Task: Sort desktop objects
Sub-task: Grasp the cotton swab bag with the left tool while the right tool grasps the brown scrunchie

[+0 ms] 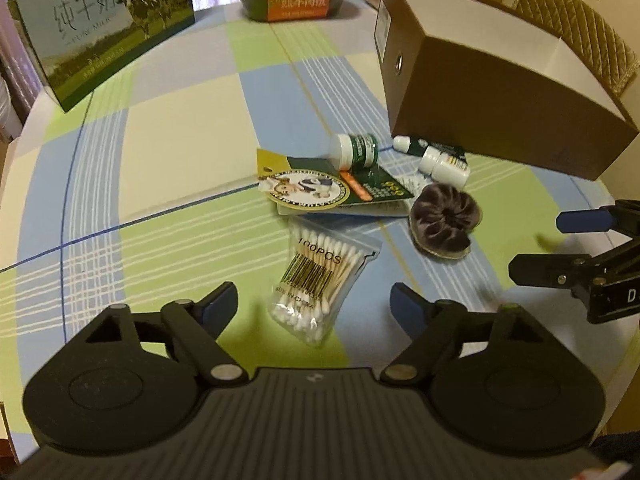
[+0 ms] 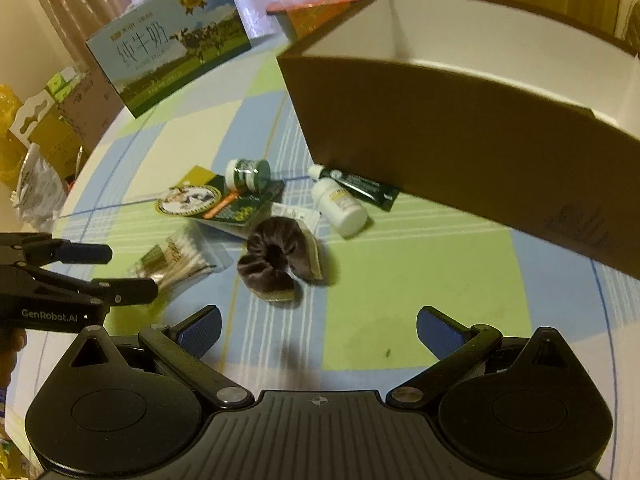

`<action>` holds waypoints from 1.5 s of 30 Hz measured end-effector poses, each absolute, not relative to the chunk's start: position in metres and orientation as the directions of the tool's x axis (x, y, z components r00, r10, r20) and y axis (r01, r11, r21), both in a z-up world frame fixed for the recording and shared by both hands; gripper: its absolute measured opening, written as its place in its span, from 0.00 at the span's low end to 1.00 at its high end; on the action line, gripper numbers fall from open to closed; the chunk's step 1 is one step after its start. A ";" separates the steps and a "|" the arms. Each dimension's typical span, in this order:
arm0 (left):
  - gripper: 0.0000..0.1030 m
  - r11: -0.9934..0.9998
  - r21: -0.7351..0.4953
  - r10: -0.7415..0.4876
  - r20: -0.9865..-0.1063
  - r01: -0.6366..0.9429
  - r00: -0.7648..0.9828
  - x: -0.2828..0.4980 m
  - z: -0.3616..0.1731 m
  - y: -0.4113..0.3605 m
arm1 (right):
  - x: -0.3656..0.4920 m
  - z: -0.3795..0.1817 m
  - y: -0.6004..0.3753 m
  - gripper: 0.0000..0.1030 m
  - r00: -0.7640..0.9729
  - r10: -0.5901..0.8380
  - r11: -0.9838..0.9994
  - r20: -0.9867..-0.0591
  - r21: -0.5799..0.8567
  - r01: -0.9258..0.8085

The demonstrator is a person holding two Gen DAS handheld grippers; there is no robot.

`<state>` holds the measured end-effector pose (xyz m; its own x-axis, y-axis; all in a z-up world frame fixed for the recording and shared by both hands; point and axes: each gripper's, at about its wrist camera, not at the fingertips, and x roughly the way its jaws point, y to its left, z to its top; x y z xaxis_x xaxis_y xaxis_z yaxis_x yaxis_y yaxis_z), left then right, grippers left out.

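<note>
Left gripper point(image 1: 312, 306) open — over cotton swab bag point(image 1: 320, 280).

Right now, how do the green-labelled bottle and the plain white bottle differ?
The green-labelled bottle lies on the printed card; the white bottle lies on the tablecloth beside the brown box. The green-labelled bottle looks shorter and squatter, the white one longer with a yellowish label. Both are tipped on their sides with white caps.

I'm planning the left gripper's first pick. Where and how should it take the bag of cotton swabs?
Likely across the narrow width of the bag of cotton swabs, mid-length near the barcode, coming from above. It lies flat with its long axis running away from the open left gripper, so the fingers can straddle both long edges.
</note>
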<state>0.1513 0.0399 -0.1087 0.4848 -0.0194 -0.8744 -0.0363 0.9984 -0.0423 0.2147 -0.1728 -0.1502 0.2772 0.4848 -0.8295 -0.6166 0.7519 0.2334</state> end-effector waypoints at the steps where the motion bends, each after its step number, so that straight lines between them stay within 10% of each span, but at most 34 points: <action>1: 0.77 0.999 -0.038 -0.018 -0.876 -0.032 0.482 0.153 -0.111 0.040 | 0.216 -0.152 -0.173 0.98 0.274 0.484 0.752 -0.831 0.235 -0.616; 18: 0.31 1.000 -0.009 -0.001 -0.895 -0.015 0.447 0.172 -0.146 0.047 | 0.222 -0.164 -0.162 0.98 0.249 0.488 0.730 -0.836 0.235 -0.641; 30: 0.28 0.954 -0.038 0.094 -0.904 -0.297 0.417 0.148 -0.144 0.109 | 0.214 -0.169 -0.125 0.97 0.277 0.534 0.606 -0.799 0.134 -0.784; 45: 0.28 0.949 -0.015 0.119 -0.908 -0.314 0.401 0.142 -0.146 0.103 | 0.208 -0.187 -0.106 0.25 0.283 0.483 0.510 -0.829 0.004 -0.860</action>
